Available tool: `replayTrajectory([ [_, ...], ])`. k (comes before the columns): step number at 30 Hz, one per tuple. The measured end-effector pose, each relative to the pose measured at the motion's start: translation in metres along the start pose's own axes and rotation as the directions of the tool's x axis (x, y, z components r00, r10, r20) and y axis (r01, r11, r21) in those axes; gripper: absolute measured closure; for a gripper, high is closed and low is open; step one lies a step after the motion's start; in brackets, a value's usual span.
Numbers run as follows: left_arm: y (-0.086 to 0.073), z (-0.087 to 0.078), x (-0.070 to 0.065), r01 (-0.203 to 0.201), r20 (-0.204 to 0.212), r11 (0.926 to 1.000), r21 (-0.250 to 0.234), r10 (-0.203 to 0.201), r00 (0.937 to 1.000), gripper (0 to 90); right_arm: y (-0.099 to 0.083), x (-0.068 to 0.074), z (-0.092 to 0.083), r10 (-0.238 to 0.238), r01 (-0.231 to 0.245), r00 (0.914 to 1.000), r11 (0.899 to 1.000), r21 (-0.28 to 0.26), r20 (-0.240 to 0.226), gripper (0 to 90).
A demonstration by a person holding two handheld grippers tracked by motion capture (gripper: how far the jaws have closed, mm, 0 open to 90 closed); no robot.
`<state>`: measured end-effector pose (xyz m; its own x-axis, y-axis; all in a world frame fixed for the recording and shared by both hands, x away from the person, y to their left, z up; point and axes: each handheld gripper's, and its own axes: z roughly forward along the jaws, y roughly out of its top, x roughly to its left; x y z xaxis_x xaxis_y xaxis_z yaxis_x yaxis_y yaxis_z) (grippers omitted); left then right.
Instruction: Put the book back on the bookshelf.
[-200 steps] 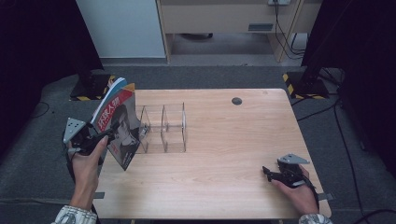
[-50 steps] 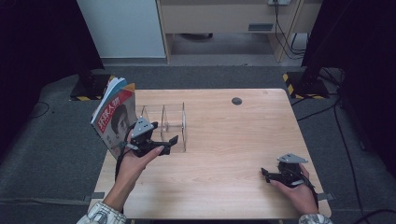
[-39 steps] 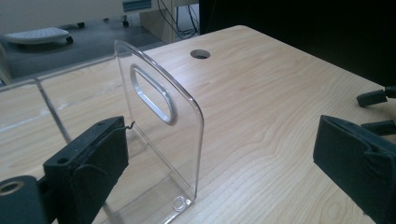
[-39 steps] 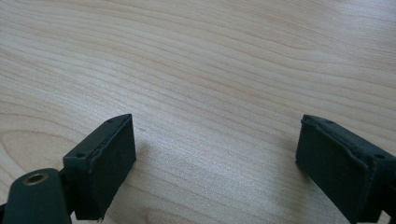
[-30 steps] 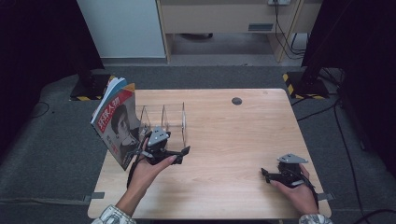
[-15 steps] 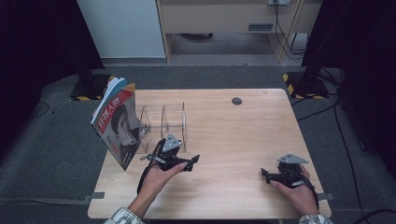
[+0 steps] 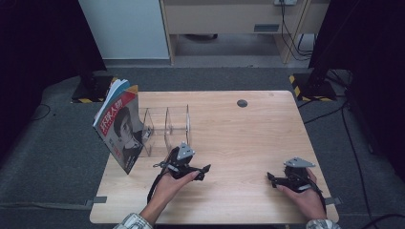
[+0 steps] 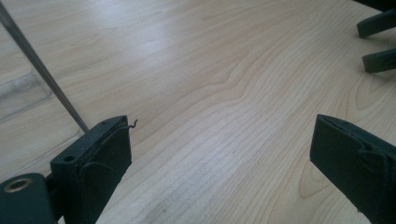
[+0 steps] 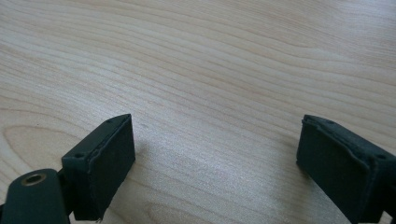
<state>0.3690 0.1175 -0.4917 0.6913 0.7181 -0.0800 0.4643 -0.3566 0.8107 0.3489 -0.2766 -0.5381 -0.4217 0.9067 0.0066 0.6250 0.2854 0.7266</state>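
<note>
A clear acrylic divider rack (image 7: 165, 126) is standing on the light wooden surface (image 7: 248, 138), with a red-covered magazine (image 7: 119, 129) leaning upright in its leftmost slot. The left claw (image 7: 203, 169) is hovering just in front of the rack, gaping wide and gripping nothing. The right claw (image 7: 271, 178) is resting well apart, likewise wide and empty.

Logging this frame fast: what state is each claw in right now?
Left claw: open, holding nothing, above the table.
Right claw: open, holding nothing.
</note>
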Motion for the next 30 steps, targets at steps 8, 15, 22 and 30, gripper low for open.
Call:
replayTrajectory([
  [8, -0.011, 0.015, -0.004, 0.011, -0.030, 0.9975, 0.069, -0.009, 0.9995, 4.7, 0.000, 0.000, 0.000, -0.003, 0.003, 1.0000, 1.000, 0.001, -0.002, 11.8],
  [15, -0.018, 0.030, -0.013, -0.016, -0.028, 0.9923, 0.123, 0.020, 0.9994, 5.1, 0.000, 0.000, 0.000, -0.003, 0.003, 1.0000, 1.000, 0.001, -0.003, 11.7],
  [22, -0.015, 0.045, -0.022, -0.045, -0.021, 0.9894, 0.138, 0.048, 0.9986, 5.1, 0.000, 0.000, 0.000, -0.002, 0.002, 1.0000, 1.000, 0.002, -0.003, 11.6],
  [30, -0.013, 0.061, -0.023, -0.039, -0.036, 0.9869, 0.156, 0.045, 0.9983, 5.4, 0.000, 0.000, 0.000, -0.005, 0.005, 1.0000, 1.000, 0.002, -0.006, 11.5],
])
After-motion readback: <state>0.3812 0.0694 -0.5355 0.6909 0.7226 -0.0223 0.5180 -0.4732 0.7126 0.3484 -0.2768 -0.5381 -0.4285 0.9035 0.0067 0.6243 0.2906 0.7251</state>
